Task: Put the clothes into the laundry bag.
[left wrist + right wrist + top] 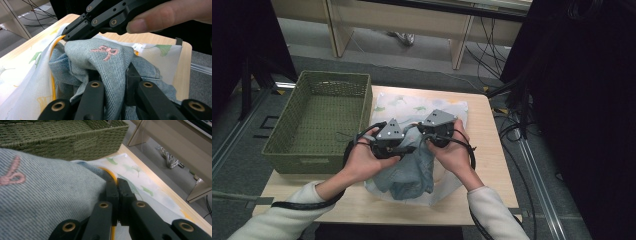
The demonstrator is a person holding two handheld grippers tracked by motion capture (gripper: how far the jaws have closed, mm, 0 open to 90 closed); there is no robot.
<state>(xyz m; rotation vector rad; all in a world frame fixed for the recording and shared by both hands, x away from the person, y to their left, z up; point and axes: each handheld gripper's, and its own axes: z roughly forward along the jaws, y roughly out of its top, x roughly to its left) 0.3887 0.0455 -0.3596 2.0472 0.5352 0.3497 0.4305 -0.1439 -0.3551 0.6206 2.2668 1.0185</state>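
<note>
The wooden surface (492, 165) carries a green woven basket (319, 120) at its left and a white leaf-printed cloth (412, 107) spread beside it. On that cloth lies the denim garment (412, 172), pale blue, crumpled, with a small pink bow stitched on it (106, 52). It looks soft and light, limp rather than stiff, so it should sag and drape wherever it is not held; a thick fold or hem gives the surest hold. The left claw (115, 77) is clenched on a bunched fold of denim. The right claw (117, 188) is clamped tight on the garment's edge, beside a yellow trim (110, 173).
</note>
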